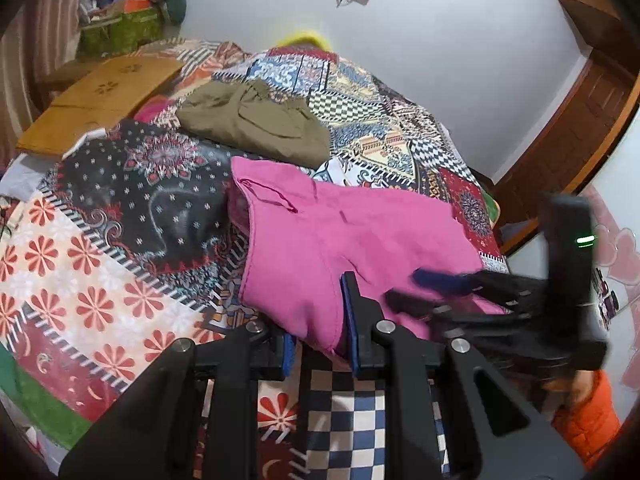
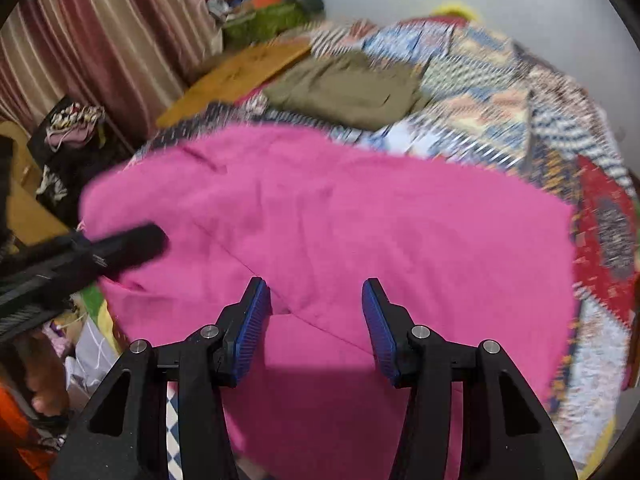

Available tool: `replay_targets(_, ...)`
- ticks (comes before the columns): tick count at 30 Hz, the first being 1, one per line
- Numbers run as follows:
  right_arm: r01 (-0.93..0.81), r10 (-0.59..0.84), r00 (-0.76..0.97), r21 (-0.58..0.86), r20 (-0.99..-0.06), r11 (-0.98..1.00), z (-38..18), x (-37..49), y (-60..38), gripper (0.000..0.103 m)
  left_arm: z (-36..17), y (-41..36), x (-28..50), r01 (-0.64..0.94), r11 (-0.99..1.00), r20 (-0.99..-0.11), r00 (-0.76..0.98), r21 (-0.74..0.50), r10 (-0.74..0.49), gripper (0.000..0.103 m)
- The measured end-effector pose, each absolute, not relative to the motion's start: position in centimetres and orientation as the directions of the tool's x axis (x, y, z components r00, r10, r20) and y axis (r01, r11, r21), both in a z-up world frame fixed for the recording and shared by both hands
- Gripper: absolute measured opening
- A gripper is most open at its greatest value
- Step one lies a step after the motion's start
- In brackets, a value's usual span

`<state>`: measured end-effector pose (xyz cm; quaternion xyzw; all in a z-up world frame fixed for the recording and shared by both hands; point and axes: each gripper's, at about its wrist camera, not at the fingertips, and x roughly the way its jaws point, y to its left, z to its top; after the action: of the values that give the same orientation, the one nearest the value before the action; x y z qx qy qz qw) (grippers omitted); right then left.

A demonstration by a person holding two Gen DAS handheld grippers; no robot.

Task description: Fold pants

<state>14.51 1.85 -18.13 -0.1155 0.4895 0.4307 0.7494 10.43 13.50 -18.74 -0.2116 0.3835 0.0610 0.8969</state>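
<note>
Right view blurred; pink pants hide bedspread

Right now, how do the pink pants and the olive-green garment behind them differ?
The pink pants are bright and lie nearest, partly lifted; the olive garment is dull and rests farther back, already folded into a compact bundle. The left gripper pinches the pink pants' edge, while nothing touches the olive garment. The pink pants spread wider. Both lie on the patterned bedspread.

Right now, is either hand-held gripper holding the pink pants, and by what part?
The left hand-held gripper pinches the near edge of the pink pants. The right hand-held gripper is open over the cloth, gripping nothing.
</note>
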Motion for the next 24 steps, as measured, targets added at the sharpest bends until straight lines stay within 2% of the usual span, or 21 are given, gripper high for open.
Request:
replay_targets(7, -0.753, 0.543, 0.115, 0.283, -0.832, 0.594, -18.0, 14.8, 1.9, 0.046, -17.6, 12.4, 10.6, -0.240, 0.932, -0.701, 0.713, -0.271, -0.020, 0.019)
replay_targets(15, -0.715, 0.616, 0.189, 0.323, -0.764, 0.620, -14.1, 13.6, -3.6, 0.046, -15.8, 10.5, 11.5, -0.181, 0.971, -0.682, 0.731, -0.154, 0.028, 0.019)
replay_targets(19, -0.716, 0.569, 0.183, 0.288, -0.802, 0.636, -16.0, 13.1, -4.0, 0.046, -14.8, 8.8, 11.9, -0.131, 0.987, -0.664, 0.747, -0.092, 0.038, 0.019)
replay_targets(21, -0.718, 0.548, 0.166, 0.280, -0.820, 0.637, -17.7, 12.9, -3.7, 0.047, -14.3, 8.0, 12.1, -0.093, 0.992, -0.656, 0.755, -0.089, 0.012, 0.019)
replay_targets(24, -0.725, 0.555, 0.169, 0.278, -0.814, 0.630, -17.7, 13.0, -3.8, 0.049, -13.8, 7.1, 12.6, -0.029, 0.987, -0.649, 0.756, -0.159, -0.083, 0.018)
